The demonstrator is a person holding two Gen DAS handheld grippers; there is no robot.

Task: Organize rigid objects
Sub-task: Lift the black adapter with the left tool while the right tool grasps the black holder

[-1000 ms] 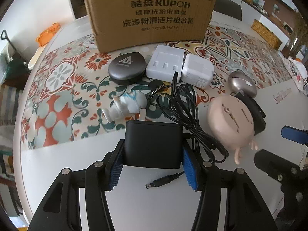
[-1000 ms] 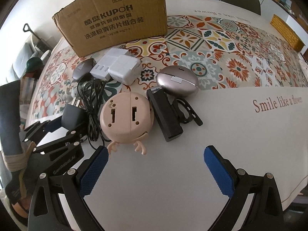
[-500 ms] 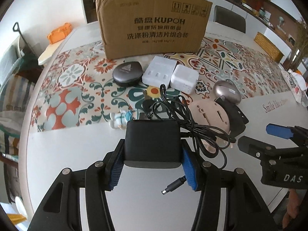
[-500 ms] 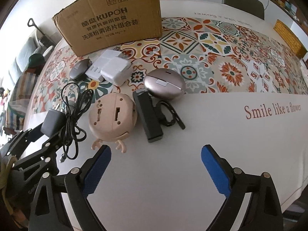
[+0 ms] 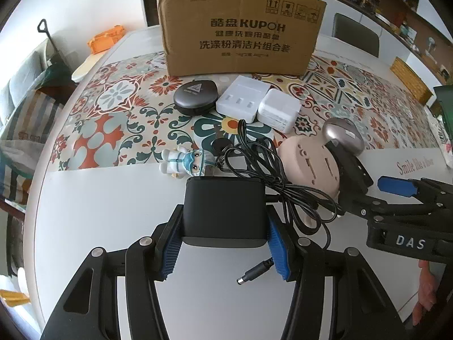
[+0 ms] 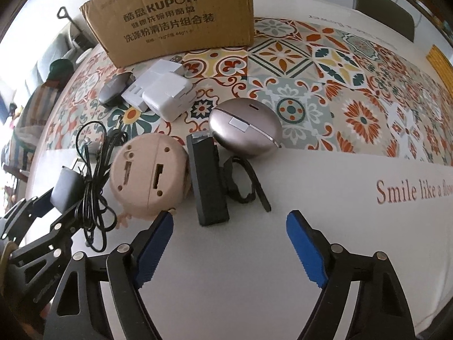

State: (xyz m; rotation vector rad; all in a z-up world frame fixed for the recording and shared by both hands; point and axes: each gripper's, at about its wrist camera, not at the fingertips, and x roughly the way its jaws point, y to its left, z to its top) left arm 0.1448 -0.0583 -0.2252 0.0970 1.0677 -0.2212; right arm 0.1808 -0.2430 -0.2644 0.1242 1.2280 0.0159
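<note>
My left gripper (image 5: 225,235) is shut on a black power adapter (image 5: 225,209) and holds it above the white table, its black cable (image 5: 266,170) trailing to the right. It also shows in the right wrist view (image 6: 66,189). My right gripper (image 6: 229,232) is open and empty, just in front of a black rectangular block with a strap (image 6: 208,175). A beige round toy (image 6: 148,171) lies left of the block and a silver oval case (image 6: 245,131) behind it. A cardboard box (image 5: 240,31) stands at the back.
Two white chargers (image 5: 256,104) and a dark oval case (image 5: 195,96) lie in front of the box on the patterned cloth (image 6: 339,85). A small white-and-blue figurine (image 5: 184,163) lies left of the cable. Chairs stand beyond the table.
My left gripper has lifted the adapter and pulled back, so the cable hangs off the table. My right gripper has moved closer to the black block.
</note>
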